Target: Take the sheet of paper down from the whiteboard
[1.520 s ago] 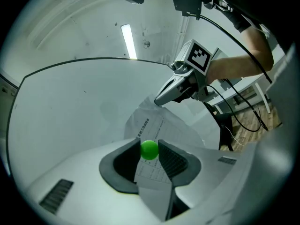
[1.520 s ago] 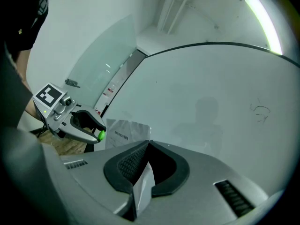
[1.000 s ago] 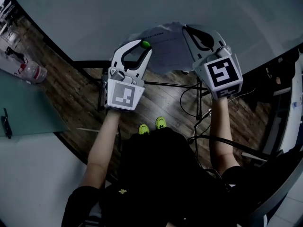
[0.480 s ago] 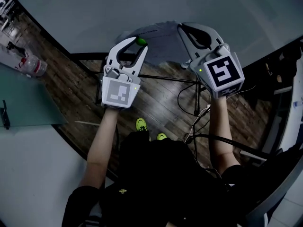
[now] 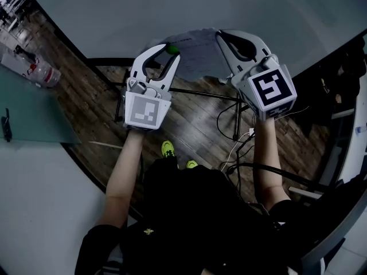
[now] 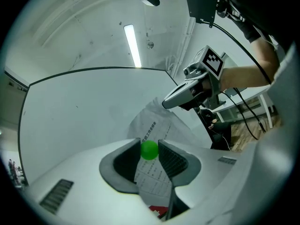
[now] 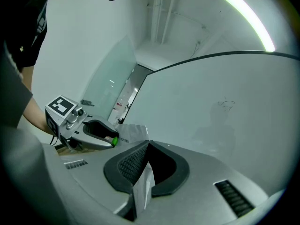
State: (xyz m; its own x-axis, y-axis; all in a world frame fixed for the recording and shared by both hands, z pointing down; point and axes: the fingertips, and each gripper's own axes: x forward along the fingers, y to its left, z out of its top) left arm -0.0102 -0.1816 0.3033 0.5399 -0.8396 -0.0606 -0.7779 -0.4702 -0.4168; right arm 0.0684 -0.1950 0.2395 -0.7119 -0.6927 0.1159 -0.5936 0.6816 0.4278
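Head view: dim, underexposed.
Gripper views: bright; tube lamp (image 6: 132,45) glares overhead.
Edges: fisheye, vignetted.
Whiteboard (image 7: 220,125): faint shadow.

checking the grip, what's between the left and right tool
The creased sheet of paper spans from the left tool, which pinches a green ball, to the right tool; the head view shows it.

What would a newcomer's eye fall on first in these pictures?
First, the creased sheet, held up in front of the whiteboard at the top centre of the head view, with the right tongs shut on its edge. Next, the bright green ball pinched in the left tongs, at the sheet's left side.
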